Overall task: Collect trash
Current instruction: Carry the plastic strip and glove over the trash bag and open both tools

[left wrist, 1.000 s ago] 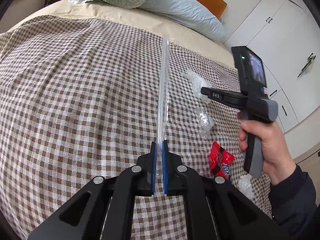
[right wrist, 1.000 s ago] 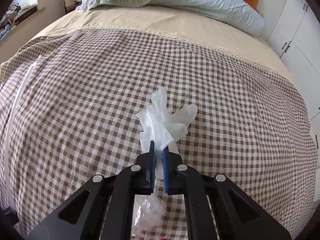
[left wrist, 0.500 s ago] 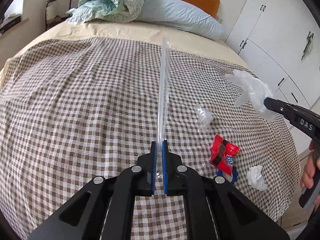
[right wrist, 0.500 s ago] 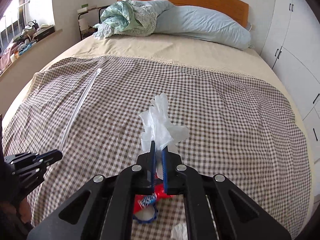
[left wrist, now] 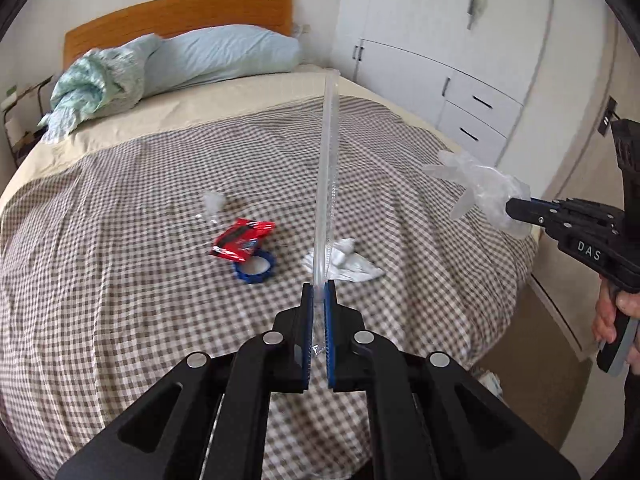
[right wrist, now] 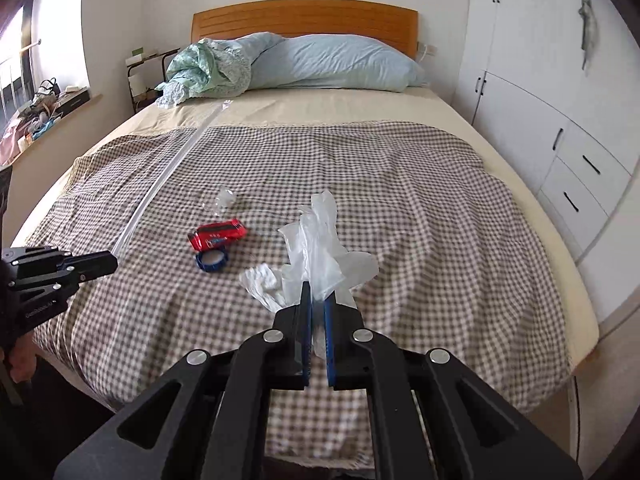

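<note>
Trash lies scattered on the checked bedspread [right wrist: 400, 184]: a red wrapper [right wrist: 218, 235] touching a blue tape ring [right wrist: 211, 260], a crumpled tissue [right wrist: 262, 280] just beside them, and a clear plastic scrap [right wrist: 224, 201] farther up the bed. Left gripper [left wrist: 318, 292] has its fingers closed on a long clear strip [left wrist: 329, 168] (held above the bed). Right gripper [right wrist: 317, 304] fingers pinch a thin plastic glove [right wrist: 316, 244], also off the bedspread.

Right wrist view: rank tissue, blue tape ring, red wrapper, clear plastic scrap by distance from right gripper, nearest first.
From the right gripper:
1. Crumpled tissue, just left of the jaws.
2. Blue tape ring, farther left.
3. Red wrapper, right behind the ring.
4. Clear plastic scrap, farthest up the bed.
</note>
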The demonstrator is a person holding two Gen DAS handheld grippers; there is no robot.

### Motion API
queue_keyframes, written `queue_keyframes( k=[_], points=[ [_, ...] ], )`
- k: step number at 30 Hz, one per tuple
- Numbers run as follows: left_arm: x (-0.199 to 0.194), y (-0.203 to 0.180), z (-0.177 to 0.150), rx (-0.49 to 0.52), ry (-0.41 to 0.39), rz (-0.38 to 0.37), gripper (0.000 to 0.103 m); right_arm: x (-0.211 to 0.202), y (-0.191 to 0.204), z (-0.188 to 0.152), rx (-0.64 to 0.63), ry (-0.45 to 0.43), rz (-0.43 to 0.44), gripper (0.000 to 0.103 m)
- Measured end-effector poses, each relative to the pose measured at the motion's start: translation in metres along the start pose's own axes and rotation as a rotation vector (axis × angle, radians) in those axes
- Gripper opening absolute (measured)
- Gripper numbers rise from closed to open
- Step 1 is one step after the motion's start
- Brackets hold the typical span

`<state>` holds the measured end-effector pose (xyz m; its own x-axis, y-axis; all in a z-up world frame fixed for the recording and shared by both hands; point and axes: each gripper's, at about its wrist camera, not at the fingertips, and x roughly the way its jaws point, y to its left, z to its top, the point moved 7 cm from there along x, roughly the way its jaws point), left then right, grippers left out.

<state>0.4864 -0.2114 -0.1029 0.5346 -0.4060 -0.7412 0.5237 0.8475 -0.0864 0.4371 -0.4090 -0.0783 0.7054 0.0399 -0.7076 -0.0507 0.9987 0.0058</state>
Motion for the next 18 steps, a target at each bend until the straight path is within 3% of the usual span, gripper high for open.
queue_keyframes(
  k=[3, 8, 13, 16, 18],
  points=[
    [-0.01, -0.056, -0.014, 0.143, 0.042, -0.038, 0.003, -0.039, -0.043, -0.039, 0.065, -0.017, -0.021, 0.005],
    [-0.005, -0.153, -0.062, 0.408, 0.152, -0.062, 0.003, -0.088, -0.109, -0.138, 0.213, -0.012, -0.075, 0.005],
    [0.02, -0.26, -0.123, 0.623, 0.299, -0.17, 0.003, -0.11, -0.154, -0.237, 0.379, 0.027, -0.118, 0.005],
    [0.048, -0.306, -0.159, 0.757, 0.392, -0.177, 0.003, -0.115, -0.17, -0.282, 0.457, 0.048, -0.138, 0.005],
    [0.069, -0.324, -0.188, 0.815, 0.495, -0.177, 0.003, -0.115, -0.178, -0.31, 0.497, 0.063, -0.157, 0.006]
  ],
)
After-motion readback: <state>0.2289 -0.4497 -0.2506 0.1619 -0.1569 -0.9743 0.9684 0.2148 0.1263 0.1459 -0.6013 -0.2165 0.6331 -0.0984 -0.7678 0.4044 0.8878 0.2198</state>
